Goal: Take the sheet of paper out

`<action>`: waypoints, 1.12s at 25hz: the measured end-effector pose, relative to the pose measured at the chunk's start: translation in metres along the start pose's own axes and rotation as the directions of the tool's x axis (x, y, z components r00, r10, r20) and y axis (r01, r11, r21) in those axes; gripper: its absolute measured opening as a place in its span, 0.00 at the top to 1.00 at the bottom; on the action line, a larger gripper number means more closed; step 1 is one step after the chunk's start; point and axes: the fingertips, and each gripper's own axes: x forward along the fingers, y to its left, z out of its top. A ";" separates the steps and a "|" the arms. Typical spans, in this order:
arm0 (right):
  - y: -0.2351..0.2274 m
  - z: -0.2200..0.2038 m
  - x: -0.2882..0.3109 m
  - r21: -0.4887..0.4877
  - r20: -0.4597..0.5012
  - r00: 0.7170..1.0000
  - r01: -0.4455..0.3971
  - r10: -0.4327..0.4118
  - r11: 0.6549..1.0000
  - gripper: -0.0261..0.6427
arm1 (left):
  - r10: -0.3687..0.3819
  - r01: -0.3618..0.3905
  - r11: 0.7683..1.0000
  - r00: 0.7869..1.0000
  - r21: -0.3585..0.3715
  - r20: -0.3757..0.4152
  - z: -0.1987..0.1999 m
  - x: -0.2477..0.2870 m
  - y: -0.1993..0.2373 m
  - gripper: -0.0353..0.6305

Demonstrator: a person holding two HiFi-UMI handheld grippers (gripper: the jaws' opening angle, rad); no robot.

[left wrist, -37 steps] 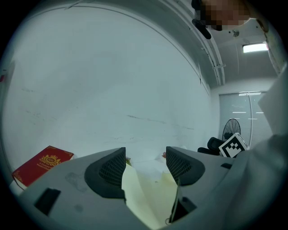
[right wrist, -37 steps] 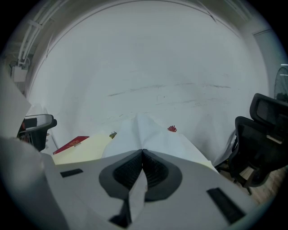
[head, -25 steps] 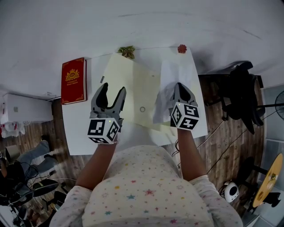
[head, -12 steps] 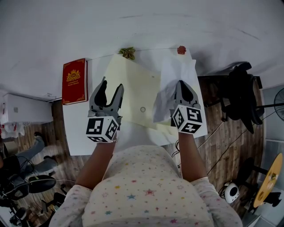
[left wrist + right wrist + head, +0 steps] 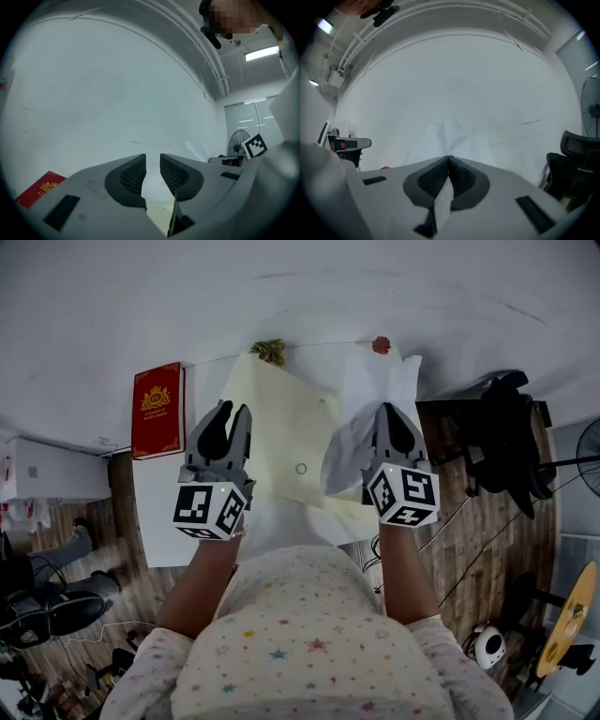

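Note:
A cream envelope (image 5: 281, 427) with a round clasp (image 5: 301, 469) lies flat on the white table (image 5: 159, 512). My right gripper (image 5: 387, 411) is shut on a white sheet of paper (image 5: 361, 395), which stands crumpled above the envelope's right side. In the right gripper view the sheet (image 5: 451, 136) rises past the closed pads of the right gripper (image 5: 449, 159) and a strip of it hangs between them. My left gripper (image 5: 232, 413) hovers over the envelope's left edge. In the left gripper view the left gripper (image 5: 153, 161) has a narrow gap between its pads, with nothing gripped.
A red book (image 5: 157, 410) lies on the table's left part, also seen low left in the left gripper view as the red book (image 5: 40, 188). A small plant ornament (image 5: 269, 350) and a red ornament (image 5: 381, 344) sit at the far edge. A dark chair (image 5: 511, 437) stands to the right.
The right gripper has lifted the sheet higher and further from me. The left gripper's jaws have narrowed from wide open to a slim gap.

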 end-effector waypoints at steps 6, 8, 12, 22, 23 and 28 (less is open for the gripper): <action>0.001 0.017 -0.012 -0.009 0.036 0.999 0.001 0.000 1.000 0.96 | -0.016 0.016 1.000 1.000 0.027 0.018 0.009 -0.002 -0.005 0.85; 0.000 0.022 -0.015 -0.006 0.049 0.999 0.002 -0.002 1.000 0.96 | -0.016 0.015 1.000 1.000 0.026 0.020 0.011 -0.002 -0.005 0.86; -0.001 0.030 -0.023 -0.005 0.076 0.997 0.011 -0.011 1.000 0.96 | -0.008 0.008 1.000 1.000 0.026 0.021 0.012 -0.005 -0.001 0.88; -0.001 0.057 -0.045 0.009 0.161 0.987 0.015 -0.016 1.000 0.96 | -0.014 0.011 0.999 0.998 0.044 0.068 0.035 -0.009 -0.004 0.89; -0.001 0.058 -0.046 0.006 0.166 0.986 0.018 -0.019 1.000 0.96 | -0.015 0.012 0.999 0.997 0.047 0.073 0.037 -0.009 -0.004 0.89; 0.001 0.063 -0.051 -0.011 0.187 0.982 0.033 -0.030 0.999 0.96 | -0.014 0.010 0.999 0.996 0.044 0.089 0.044 -0.011 -0.001 0.90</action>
